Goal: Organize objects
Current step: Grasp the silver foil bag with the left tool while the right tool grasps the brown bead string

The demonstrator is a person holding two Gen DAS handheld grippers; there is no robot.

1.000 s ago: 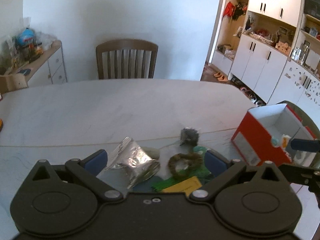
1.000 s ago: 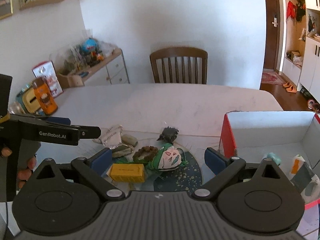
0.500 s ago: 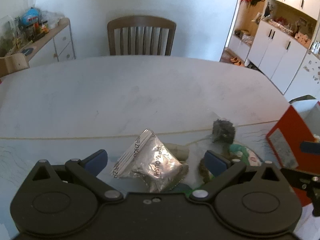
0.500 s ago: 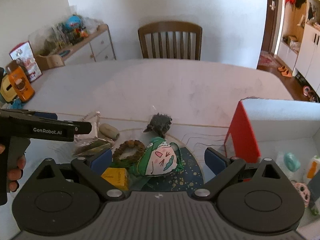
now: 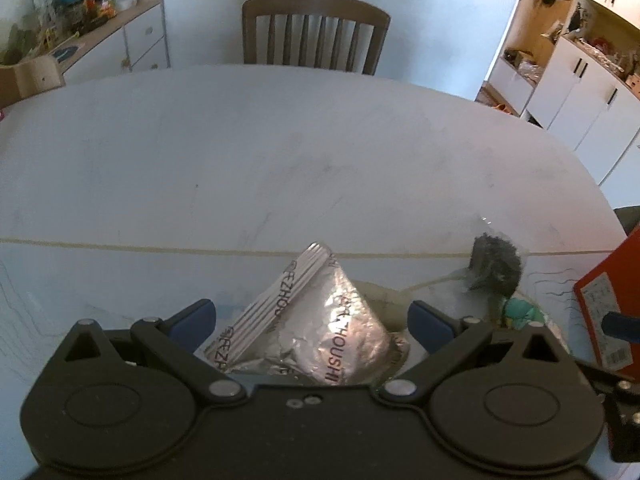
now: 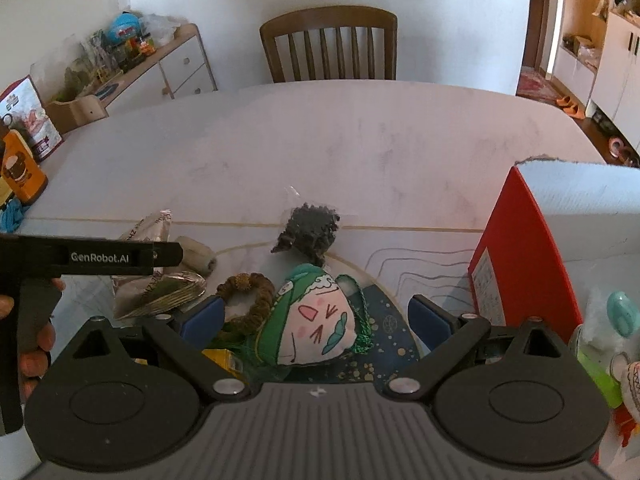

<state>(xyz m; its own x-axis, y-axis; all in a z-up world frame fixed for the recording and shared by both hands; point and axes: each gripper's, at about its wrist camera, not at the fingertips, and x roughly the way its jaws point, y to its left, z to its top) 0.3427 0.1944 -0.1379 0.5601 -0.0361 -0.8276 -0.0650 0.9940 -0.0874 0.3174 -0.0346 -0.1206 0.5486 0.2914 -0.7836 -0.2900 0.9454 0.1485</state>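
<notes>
Likely light, crinkly, slippery: foil pouch (image 5: 316, 320) between spread fingers of left hand-held gripper (image 5: 312, 316); best pinched at ribbed seam, 11 o'clock. Right hand-held gripper (image 6: 314, 316) open, empty.

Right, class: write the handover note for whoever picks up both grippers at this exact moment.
Left gripper: open, jaws either side of the silver foil packet, not closed on it.
Right gripper: open, empty, over the green face pouch.
On the table: foil packet, pouch, brown bead ring, yellow block, black bag of bits.
Red box: on the right, a few items already inside.
Left to do: grip the packet, box it, then the rest.
</notes>
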